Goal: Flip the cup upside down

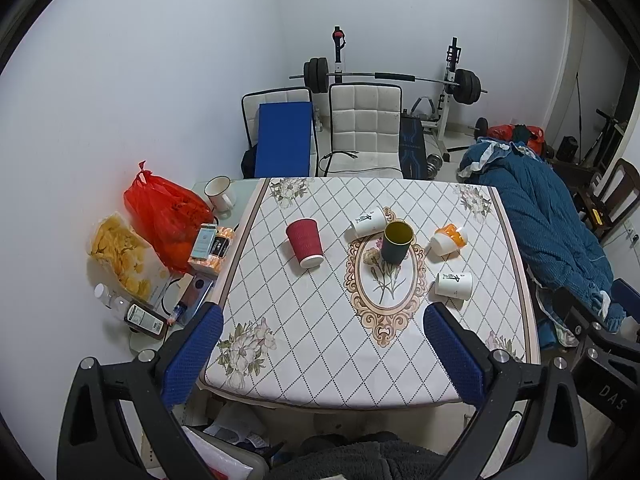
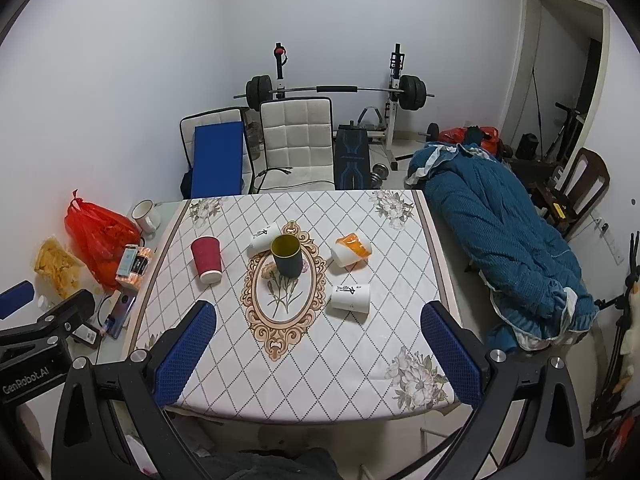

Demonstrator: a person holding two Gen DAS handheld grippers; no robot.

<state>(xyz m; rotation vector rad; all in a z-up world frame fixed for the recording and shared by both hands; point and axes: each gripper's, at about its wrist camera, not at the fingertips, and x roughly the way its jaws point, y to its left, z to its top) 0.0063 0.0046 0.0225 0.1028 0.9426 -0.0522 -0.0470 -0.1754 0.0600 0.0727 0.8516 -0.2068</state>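
Several cups stand or lie on the patterned tablecloth (image 1: pixel 304 320). A dark cup with a yellow inside (image 1: pixel 397 242) (image 2: pixel 286 255) stands upright at the middle. A red ribbed paper cup (image 1: pixel 304 242) (image 2: pixel 207 258) stands to its left. Two white cups with black characters (image 1: pixel 368 221) (image 1: pixel 454 285) and an orange-and-white cup (image 1: pixel 449 239) lie on their sides. My left gripper (image 1: pixel 322 340) is open and empty above the near table edge. My right gripper (image 2: pixel 318 338) is open and empty there too, well short of the cups.
Left of the table lie a red plastic bag (image 1: pixel 168 216), a chip bag (image 1: pixel 124 256), a white mug (image 1: pixel 219 192), boxes and bottles. Two chairs (image 1: pixel 364 128) and a barbell rack (image 1: pixel 392 78) stand behind. A blue quilt (image 1: pixel 548 216) lies along the right side.
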